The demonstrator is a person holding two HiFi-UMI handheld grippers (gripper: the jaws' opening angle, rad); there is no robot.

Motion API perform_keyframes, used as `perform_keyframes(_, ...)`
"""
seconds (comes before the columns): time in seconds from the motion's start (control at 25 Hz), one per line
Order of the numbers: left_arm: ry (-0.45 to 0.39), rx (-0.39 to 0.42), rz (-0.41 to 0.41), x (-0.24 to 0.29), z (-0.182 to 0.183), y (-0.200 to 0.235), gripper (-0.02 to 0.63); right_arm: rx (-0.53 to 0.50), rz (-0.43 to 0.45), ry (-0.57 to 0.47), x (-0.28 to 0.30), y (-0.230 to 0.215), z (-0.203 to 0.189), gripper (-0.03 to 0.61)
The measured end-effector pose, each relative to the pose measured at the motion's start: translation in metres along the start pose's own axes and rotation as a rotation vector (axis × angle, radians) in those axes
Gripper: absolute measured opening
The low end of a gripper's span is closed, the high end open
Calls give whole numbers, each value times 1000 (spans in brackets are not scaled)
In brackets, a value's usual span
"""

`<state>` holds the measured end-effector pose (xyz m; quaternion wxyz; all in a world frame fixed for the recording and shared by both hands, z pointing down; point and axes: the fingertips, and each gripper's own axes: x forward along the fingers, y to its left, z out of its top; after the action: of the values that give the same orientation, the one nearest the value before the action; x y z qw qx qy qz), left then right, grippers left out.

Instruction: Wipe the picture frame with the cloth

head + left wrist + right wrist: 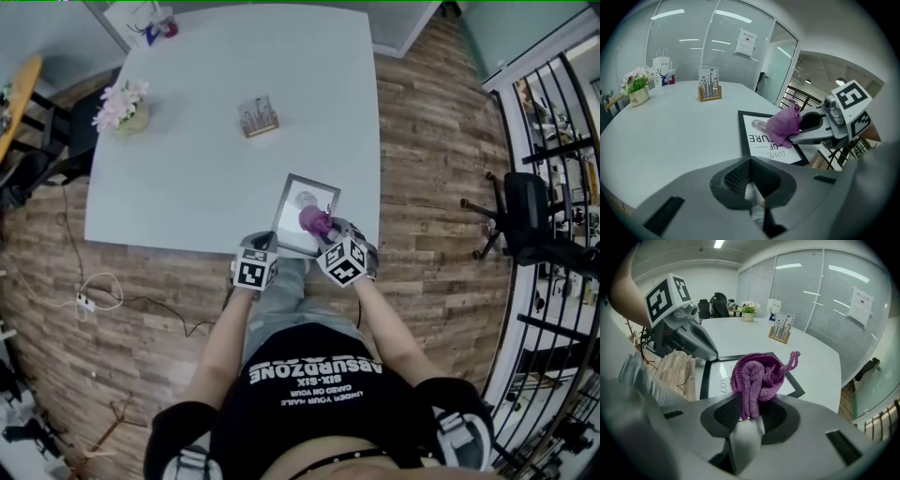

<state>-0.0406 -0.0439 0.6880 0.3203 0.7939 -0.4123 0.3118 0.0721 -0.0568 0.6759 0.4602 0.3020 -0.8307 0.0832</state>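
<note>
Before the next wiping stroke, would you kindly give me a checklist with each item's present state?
1. Right gripper clamps the purple cloth: ok.
2. Cloth over the picture frame: ok.
3. Left gripper steadying the frame: not ok, jaws shut beside it.
4. Frame away from the white table edge: not ok, it lies at the near edge.
5. Cloth pressing the glass: cannot tell.

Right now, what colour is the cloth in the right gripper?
The cloth is purple, a knitted texture; it shows best in the right gripper view.
</note>
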Motion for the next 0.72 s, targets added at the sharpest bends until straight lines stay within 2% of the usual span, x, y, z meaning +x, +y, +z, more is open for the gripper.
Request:
perform_keyframes(0.48,-3,23,10,1,-1,4,15,24,60,-36,-10,39,-6,115)
perform_keyframes(0.72,0,15,14,3,-2,1,15,87,-24,-92,-8,40,-12,114)
